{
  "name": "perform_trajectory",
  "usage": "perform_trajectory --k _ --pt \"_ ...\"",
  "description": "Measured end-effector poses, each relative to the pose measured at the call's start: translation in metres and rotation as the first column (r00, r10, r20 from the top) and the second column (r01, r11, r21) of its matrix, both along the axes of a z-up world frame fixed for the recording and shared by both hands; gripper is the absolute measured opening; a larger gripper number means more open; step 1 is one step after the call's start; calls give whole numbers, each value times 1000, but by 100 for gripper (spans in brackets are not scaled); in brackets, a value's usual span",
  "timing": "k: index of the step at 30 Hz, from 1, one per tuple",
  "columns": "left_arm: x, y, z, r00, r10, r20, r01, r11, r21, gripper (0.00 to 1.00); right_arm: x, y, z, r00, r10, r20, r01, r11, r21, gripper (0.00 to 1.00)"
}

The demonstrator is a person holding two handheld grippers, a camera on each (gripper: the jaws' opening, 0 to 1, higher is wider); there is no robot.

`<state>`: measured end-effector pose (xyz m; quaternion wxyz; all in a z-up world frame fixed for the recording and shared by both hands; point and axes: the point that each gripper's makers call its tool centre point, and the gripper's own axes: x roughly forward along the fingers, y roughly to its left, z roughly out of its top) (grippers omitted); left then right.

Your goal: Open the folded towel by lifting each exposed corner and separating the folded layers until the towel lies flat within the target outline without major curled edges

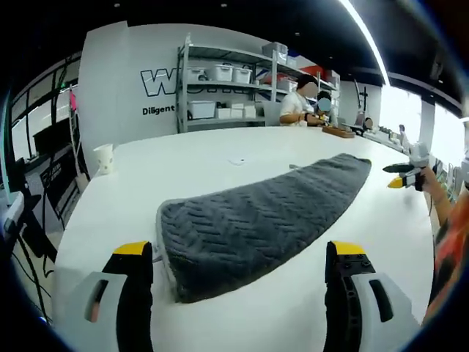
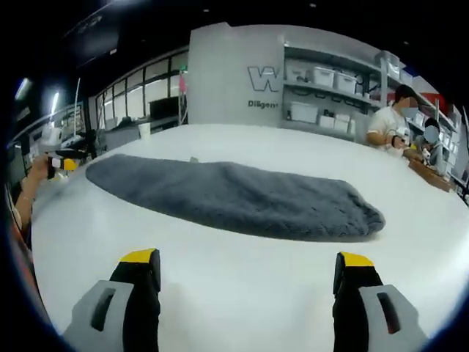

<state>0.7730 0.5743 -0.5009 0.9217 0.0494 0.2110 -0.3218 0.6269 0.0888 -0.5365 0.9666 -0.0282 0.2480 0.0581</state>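
A dark grey folded towel (image 1: 264, 220) with a zigzag weave lies as a long strip on the white table (image 1: 183, 172). Its near end rests between the jaws of my left gripper (image 1: 240, 253), which stand wide apart and low over the table, so the gripper is open. In the right gripper view the same towel (image 2: 234, 194) stretches across the table (image 2: 242, 293), a little beyond my open right gripper (image 2: 248, 258), which holds nothing. The right gripper (image 1: 404, 176) also appears past the towel's far end, held in a hand. The left gripper (image 2: 62, 165) appears at the towel's left end.
A white paper cup (image 1: 104, 158) stands near the table's far left edge. A small flat item (image 1: 236, 160) lies behind the towel. Shelves with white bins (image 1: 220, 88) line the back wall. A person (image 1: 299, 106) works at a far bench.
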Motion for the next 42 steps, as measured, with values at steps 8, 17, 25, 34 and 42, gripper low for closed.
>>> perform_trajectory --k 8,17,25,34,42 --pt "43 12 -1 998 62 -19 -63 997 -51 89 -5 5 8 1000 21 15 -20 1000 -12 99" --pt "90 25 -4 988 153 -37 -157 973 -168 66 -7 5 11 999 15 40 -15 1000 13 96" --pt "104 24 -29 983 162 -88 -170 982 -86 57 -9 -1 8 1000 6 23 -6 1000 -2 94" --pt "116 22 -38 973 209 -101 -217 973 -75 37 -8 -2 5 1000 3 21 -3 1000 -7 91" --pt "127 24 -42 967 242 -82 -248 966 -69 18 -10 -5 4 1000 -3 22 3 1000 6 90"
